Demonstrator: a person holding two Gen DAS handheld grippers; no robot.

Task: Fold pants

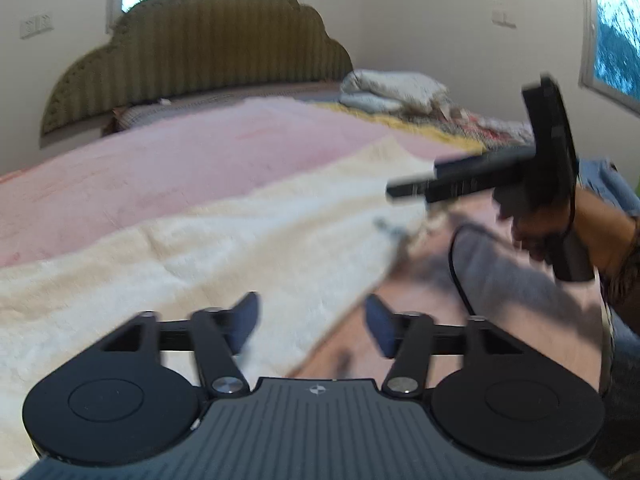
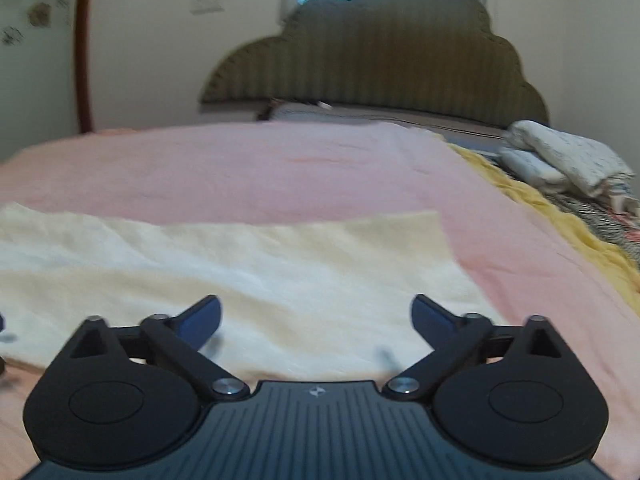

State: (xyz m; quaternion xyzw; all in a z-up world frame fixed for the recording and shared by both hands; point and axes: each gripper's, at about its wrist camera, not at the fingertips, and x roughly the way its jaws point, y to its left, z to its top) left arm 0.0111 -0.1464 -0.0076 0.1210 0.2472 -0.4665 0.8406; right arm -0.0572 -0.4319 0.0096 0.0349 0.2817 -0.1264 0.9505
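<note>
In the left wrist view, the left gripper [image 1: 311,320] occupied the bottom of the frame with its jaws parted by a moderate gap and nothing between them. Cream pants [image 1: 208,248] lay flat just beyond, running from the lower left toward the centre right over a pink blanket [image 1: 168,168]. At the right of the frame the right gripper [image 1: 416,186] was seen side-on, blurred, above the pants' far end; its opening could not be judged there.

In the right wrist view, the right gripper [image 2: 316,316] filled the bottom of the frame, jaws spread wide and holding nothing. The pants [image 2: 248,264] spread across the middle, left to centre right, on the blanket [image 2: 280,168]. Further back, folded white bedding [image 2: 560,160] sat at the right edge. A scalloped olive headboard [image 2: 380,60] stood against the wall at the top.
</note>
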